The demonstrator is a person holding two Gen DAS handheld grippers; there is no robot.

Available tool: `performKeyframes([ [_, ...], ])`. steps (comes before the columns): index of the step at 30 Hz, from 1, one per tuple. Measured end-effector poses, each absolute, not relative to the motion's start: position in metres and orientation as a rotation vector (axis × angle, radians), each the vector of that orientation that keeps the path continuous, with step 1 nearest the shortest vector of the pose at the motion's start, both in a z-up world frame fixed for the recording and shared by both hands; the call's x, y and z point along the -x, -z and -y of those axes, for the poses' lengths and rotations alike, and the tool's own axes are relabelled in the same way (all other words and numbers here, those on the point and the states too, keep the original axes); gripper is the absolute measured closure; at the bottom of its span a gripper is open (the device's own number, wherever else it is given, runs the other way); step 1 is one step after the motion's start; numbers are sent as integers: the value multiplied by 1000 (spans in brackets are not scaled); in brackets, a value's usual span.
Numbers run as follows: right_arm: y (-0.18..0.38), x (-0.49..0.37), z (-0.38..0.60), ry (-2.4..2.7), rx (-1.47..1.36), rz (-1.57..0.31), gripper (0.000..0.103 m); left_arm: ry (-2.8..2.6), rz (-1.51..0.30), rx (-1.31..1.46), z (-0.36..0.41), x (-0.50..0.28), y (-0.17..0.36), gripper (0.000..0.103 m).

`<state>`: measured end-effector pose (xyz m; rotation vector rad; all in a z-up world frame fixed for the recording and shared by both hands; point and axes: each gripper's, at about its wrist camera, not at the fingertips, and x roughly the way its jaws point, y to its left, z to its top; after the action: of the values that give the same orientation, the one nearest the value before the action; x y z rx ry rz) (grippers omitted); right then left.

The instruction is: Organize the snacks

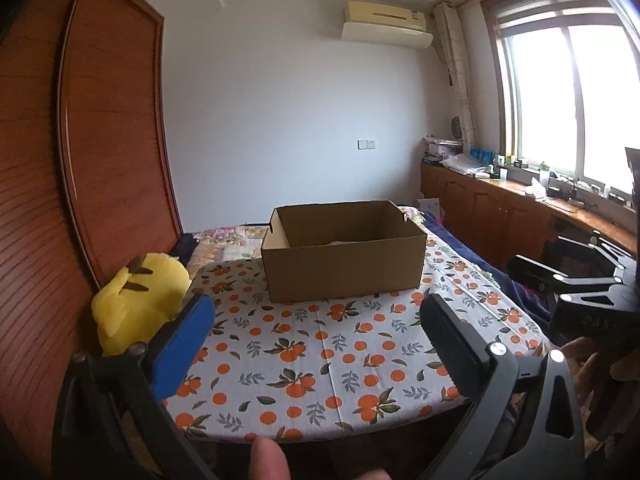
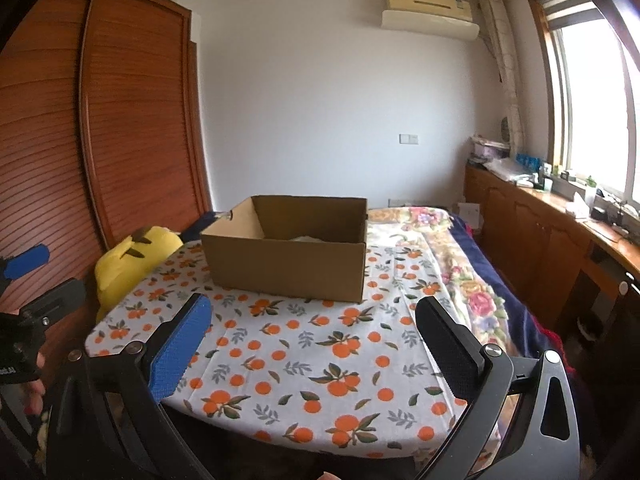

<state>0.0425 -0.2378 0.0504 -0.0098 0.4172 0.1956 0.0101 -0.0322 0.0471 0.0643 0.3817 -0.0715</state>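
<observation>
Bedroom scene, bench (image 1: 320, 360) sitting in front of a bed, covered with an orange-print cloth (image 2: 320, 360). Nearest the cameras, both tools are hovering over the near edge of the bench. Left gripper (image 1: 316, 344) is sitting with fingers (image 1: 184, 344) spread wide, nothing between them. Right gripper (image 2: 308, 344) is the same, fingers (image 2: 180, 352) released and gripping nothing.

Farther back, a cardboard box (image 1: 344, 252) is standing open-topped toward the far side of the bench, just behind the grippers' reach line. It is plain brown, lid flaps absent or folded away, walls upright, one corner notch showing. Inside, something pale is peeking at the bottom, too hidden to name. No snack packets are showing anywhere on the cloth.

Beside the bench on the left, a yellow plush toy (image 1: 140, 300) is leaning near the wardrobe (image 1: 100, 140). Beyond the box, the bed with a floral quilt (image 2: 440, 248), then the wall.

Judging the step: very start or very end, nothing is being carried. Next move probably calls for finding snacks out of view, closing on one, and bringing it over the box's open top.
</observation>
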Motion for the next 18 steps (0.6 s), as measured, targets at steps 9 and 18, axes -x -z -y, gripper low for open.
performKeyframes([
  [9, -39, -28, 237, -149, 3, -398, 0, 41, -396, -74, 26, -9, -36, 0],
  [18, -32, -27, 237, -120, 4, -409, 0, 22, -402, -71, 26, -4, -28, 0],
])
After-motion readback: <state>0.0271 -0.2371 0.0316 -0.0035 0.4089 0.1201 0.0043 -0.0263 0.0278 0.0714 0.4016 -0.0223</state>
